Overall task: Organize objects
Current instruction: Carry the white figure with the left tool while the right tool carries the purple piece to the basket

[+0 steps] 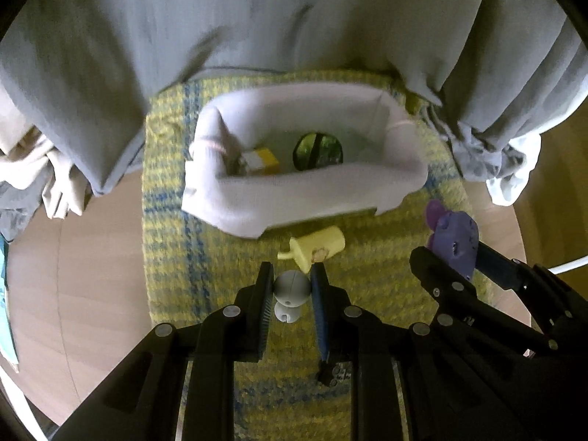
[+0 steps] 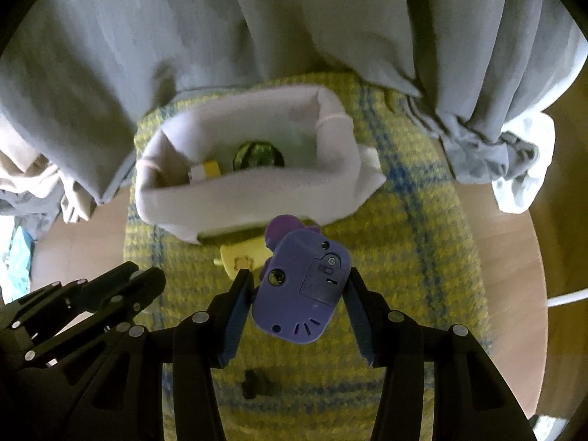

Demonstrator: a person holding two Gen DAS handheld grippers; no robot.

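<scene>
The left claw (image 1: 292, 290), at the bottom centre of the left wrist view, is pinching a small grey ball-headed piece (image 1: 292, 288) across its round head, with a pale clip-like foot hanging just below the pads. It looks like hard, light plastic; a ball between flat pads is likely to roll or squirt out, so a hold across its widest part, as now, is probably the safest. The right claw (image 2: 299, 290), at the lower centre of the right wrist view, is gripping a purple toy (image 2: 301, 290) by its two flat sides, its underside with a battery hatch and speaker slots facing the camera. It reads as stiff moulded plastic, heavier than the grey piece, and the flat flanks are giving the pads good purchase; the rounded purple knobs at its top would be a poorer place to hold.

In the upper middle of both views a white fabric bin (image 1: 305, 191) is standing on a yellow-and-blue woven mat (image 1: 165, 220) on the wooden table (image 1: 92, 257). Its walls are soft and slumping, so a bump could fold the rim inwards. Inside it a yellow-and-white box (image 1: 259, 160) is lying at the left and a dark green round item (image 1: 318, 149) near the middle. A pale yellow cup-shaped toy (image 1: 318, 248) is lying on its side on the mat just in front of the bin, outside it.
</scene>
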